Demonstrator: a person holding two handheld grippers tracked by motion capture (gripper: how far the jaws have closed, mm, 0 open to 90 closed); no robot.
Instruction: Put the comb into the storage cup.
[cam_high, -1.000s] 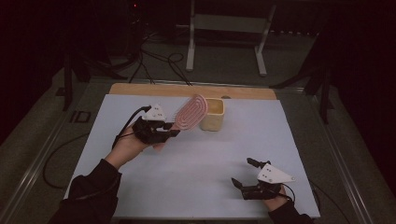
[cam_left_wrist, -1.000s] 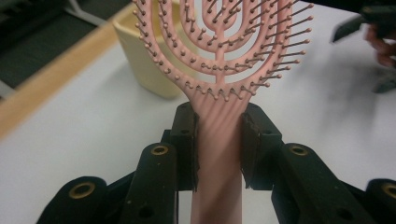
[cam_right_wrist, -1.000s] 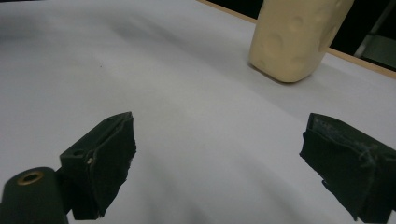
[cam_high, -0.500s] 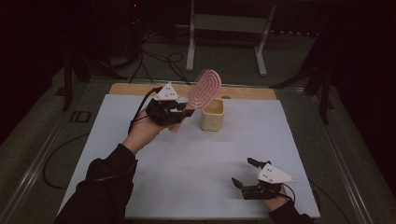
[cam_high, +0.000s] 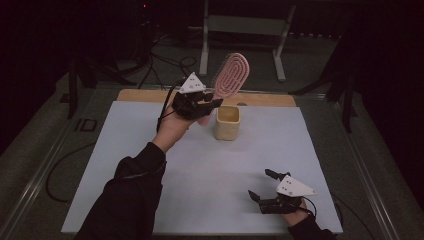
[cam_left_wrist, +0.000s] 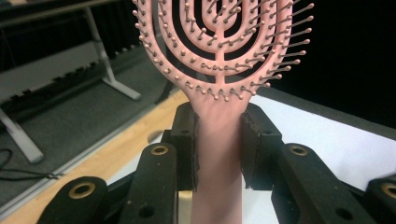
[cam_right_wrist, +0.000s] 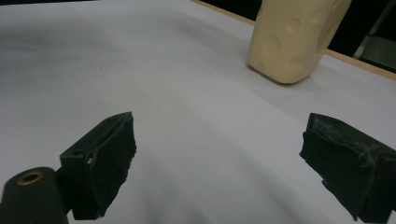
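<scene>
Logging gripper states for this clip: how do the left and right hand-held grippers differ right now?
The left hand-held gripper is raised above the table, clamped on a pink hairbrush; the right hand-held gripper sits low at the white mat, jaws wide and empty. Both have black jaws.

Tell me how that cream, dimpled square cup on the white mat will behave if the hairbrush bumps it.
The cream dimpled cup looks taller than wide, so a knock near its rim would probably tip it. It seems empty and thin-walled, likely light, so a low push may slide it across the smooth white mat. The pink vented hairbrush looks rigid in the left gripper, so contact would transfer directly.
</scene>
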